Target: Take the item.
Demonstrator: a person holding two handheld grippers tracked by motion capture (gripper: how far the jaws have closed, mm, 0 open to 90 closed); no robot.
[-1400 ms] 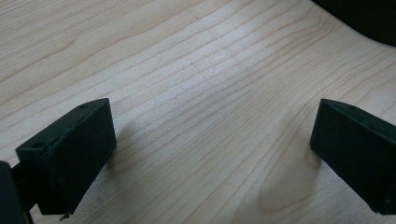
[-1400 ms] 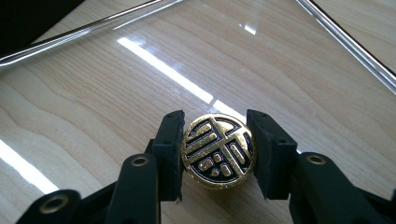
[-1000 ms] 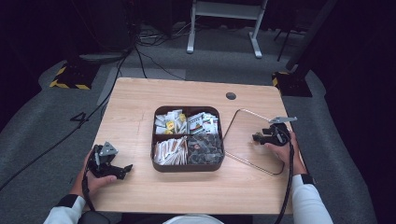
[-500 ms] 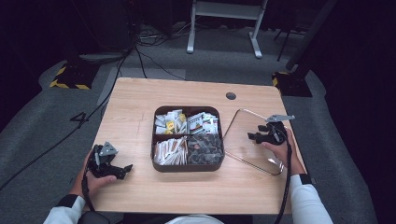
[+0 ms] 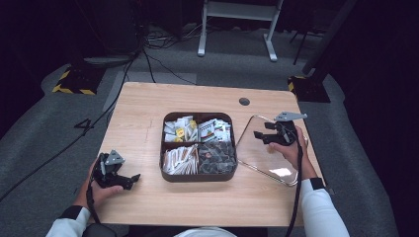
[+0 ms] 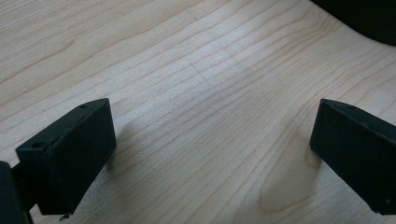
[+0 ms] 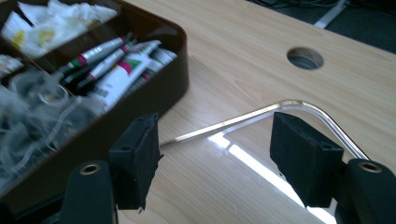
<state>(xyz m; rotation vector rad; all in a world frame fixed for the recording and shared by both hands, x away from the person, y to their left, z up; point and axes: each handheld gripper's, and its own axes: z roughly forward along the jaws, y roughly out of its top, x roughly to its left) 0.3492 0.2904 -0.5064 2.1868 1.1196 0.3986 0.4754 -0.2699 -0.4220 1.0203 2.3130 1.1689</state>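
Black fingers point(image 7: 135, 158) of the right gripper point(image 5: 271, 135) stand apart, empty, above the clear rounded-square plastic lid point(image 5: 262, 153) lying flat beside the brown four-compartment tray point(image 5: 198, 177); left gripper point(image 5: 129, 178) fingers spread wide over the wooden table point(image 5: 148, 108).

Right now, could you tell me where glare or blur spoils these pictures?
High view: a bright patch glints on the clear lid. Right gripper view: a white streak glares off the lid, and the tray contents nearest the camera are blurred. Left gripper view: soft sheen on the table.
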